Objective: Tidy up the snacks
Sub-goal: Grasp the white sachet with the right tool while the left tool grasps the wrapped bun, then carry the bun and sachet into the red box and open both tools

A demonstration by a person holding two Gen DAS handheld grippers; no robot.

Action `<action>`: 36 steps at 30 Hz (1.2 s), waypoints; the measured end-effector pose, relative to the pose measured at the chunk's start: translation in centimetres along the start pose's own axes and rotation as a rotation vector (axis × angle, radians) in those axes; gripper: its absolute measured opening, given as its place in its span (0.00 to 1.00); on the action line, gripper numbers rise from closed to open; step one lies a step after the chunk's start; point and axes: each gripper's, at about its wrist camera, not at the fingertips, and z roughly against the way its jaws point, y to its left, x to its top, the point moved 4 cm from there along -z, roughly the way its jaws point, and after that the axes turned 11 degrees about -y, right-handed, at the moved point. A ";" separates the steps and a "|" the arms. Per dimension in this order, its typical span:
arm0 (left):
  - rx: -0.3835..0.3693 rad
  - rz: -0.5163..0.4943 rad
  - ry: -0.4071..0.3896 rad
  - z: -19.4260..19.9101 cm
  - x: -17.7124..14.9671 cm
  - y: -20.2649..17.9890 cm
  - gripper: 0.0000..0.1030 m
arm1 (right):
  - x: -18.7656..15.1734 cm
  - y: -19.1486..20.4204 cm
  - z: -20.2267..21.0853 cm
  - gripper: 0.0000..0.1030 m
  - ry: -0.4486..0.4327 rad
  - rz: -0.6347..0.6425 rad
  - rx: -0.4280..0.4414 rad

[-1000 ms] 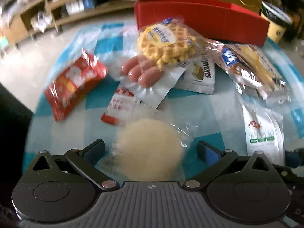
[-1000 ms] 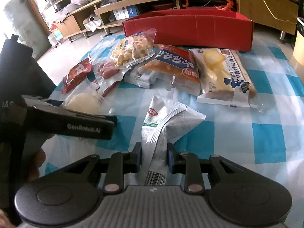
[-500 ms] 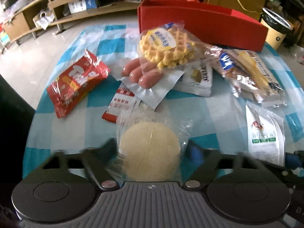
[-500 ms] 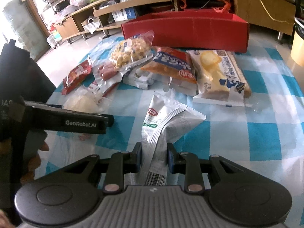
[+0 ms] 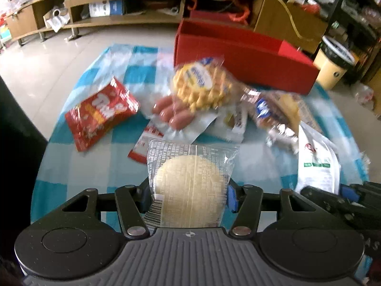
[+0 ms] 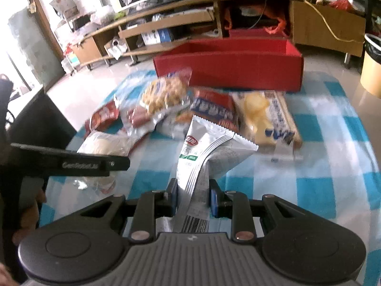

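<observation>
Blurred checked cloth (image 5: pixel 100 166), round cake packet (image 5: pixel 190 186) half behind left tool (image 5: pixel 189 196).

We hold a gripper in each hand, both angled steeply downward. Our left gripper (image 5: pixel 189 196) has just been closing; its blue-padded fingers (image 5: pixel 230 199) now press the two sides of a clear-wrapped round cake (image 5: pixel 190 190). Our right gripper (image 6: pixel 193 196) stands clamped narrow on the tail of a white sachet (image 6: pixel 202 162). Off to its left, our left hand (image 6: pixel 28 214) grips the other tool's black handle.
</observation>
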 end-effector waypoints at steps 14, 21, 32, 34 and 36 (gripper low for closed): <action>-0.061 0.018 -0.103 0.4 5.2 -2.0 0.62 | 5.6 -0.6 -0.1 0.23 -0.110 0.019 -0.014; -0.058 -0.012 -0.165 -0.6 9.3 -2.9 0.62 | 8.4 -1.1 -1.6 0.23 -0.138 0.030 -0.019; -0.040 -0.055 -0.247 -5.7 17.3 -4.8 0.62 | 16.3 -3.5 -6.2 0.23 -0.217 0.030 -0.045; -0.035 -0.053 -0.249 -7.5 18.5 -5.1 0.62 | 17.7 -4.2 -7.9 0.23 -0.223 0.032 -0.063; -0.019 -0.063 -0.248 -9.5 19.1 -5.3 0.62 | 18.7 -4.9 -9.5 0.23 -0.224 0.042 -0.083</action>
